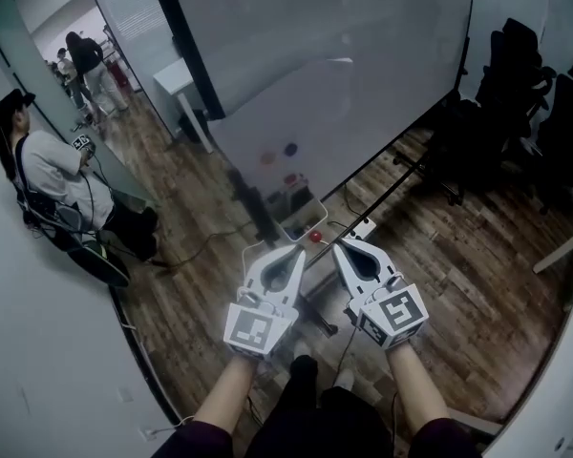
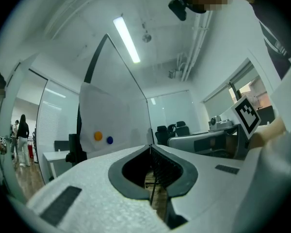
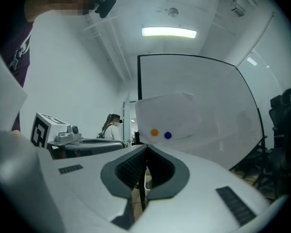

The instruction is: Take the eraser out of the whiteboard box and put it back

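Head view looks down at my two grippers, held out toward the whiteboard [image 1: 363, 74]. My left gripper [image 1: 300, 247] and my right gripper [image 1: 340, 242] are side by side, near each other but not touching. Both point at the bottom edge of the whiteboard.

In the left gripper view the two jaws are pressed together with nothing between them. In the right gripper view the jaws are pressed together too, and they hold nothing. So both grippers are closed and empty.

A small pale box [image 1: 302, 208] sits at the bottom of the whiteboard, just past my gripper tips. I cannot pick out the eraser in it; it is too small to tell. A round red thing [image 1: 315, 236] lies at the near edge of the box, between my two tips.

On the whiteboard, above the box, are an orange dot [image 1: 267, 157] and a blue dot [image 1: 290, 148], close together. Black chairs [image 1: 544, 93] stand to the right of the whiteboard. A person [image 1: 43, 165] stands well to the left of it.
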